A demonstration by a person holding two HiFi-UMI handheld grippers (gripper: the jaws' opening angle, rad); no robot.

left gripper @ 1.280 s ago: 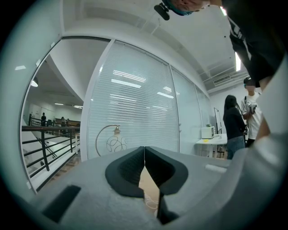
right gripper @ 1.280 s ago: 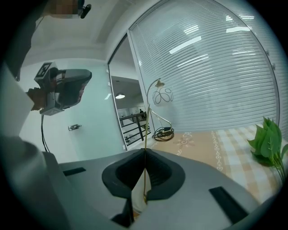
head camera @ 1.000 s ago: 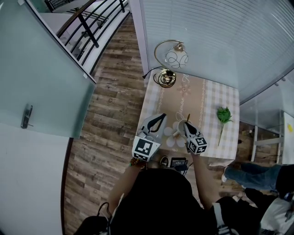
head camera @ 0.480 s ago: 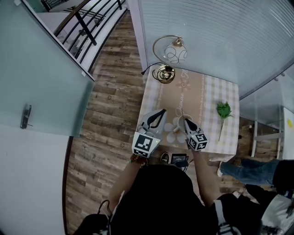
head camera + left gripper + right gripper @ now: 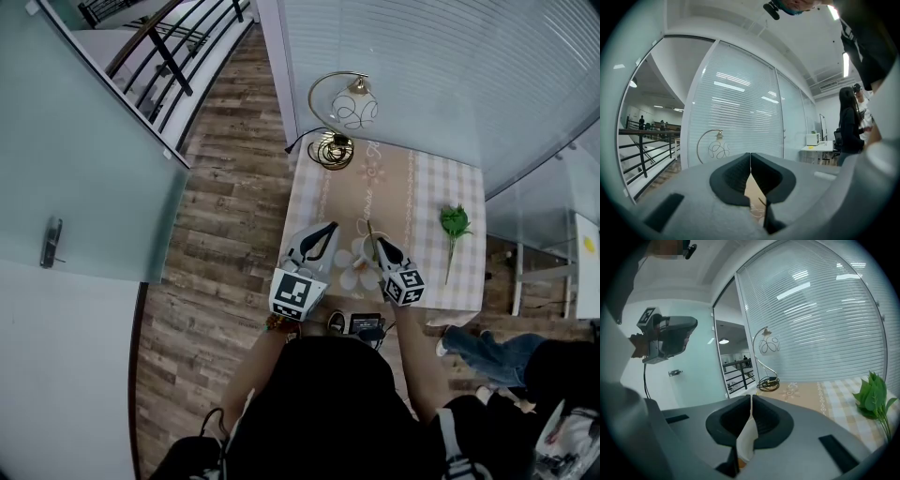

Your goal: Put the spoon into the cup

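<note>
Left forearm (image 5: 251,367) and right forearm (image 5: 410,364), both bare, reach forward from the torso, roughly parallel. The grey, marker-cubed left gripper (image 5: 323,236) (image 5: 750,157) angles forward and slightly rightward, jaws pressed together with nothing between. The matching right gripper (image 5: 378,244) (image 5: 751,399) is level beside it, not touching it, jaws clamped on a slim white spoon (image 5: 746,437).

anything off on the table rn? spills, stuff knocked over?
Nothing stands out. The cup looks upright on its flower-shaped mat, the tablecloth shows no spill, and the lamp stands at the far corner. The only loose item is a green sprig lying flat near the right edge, apart from the cup.
</note>
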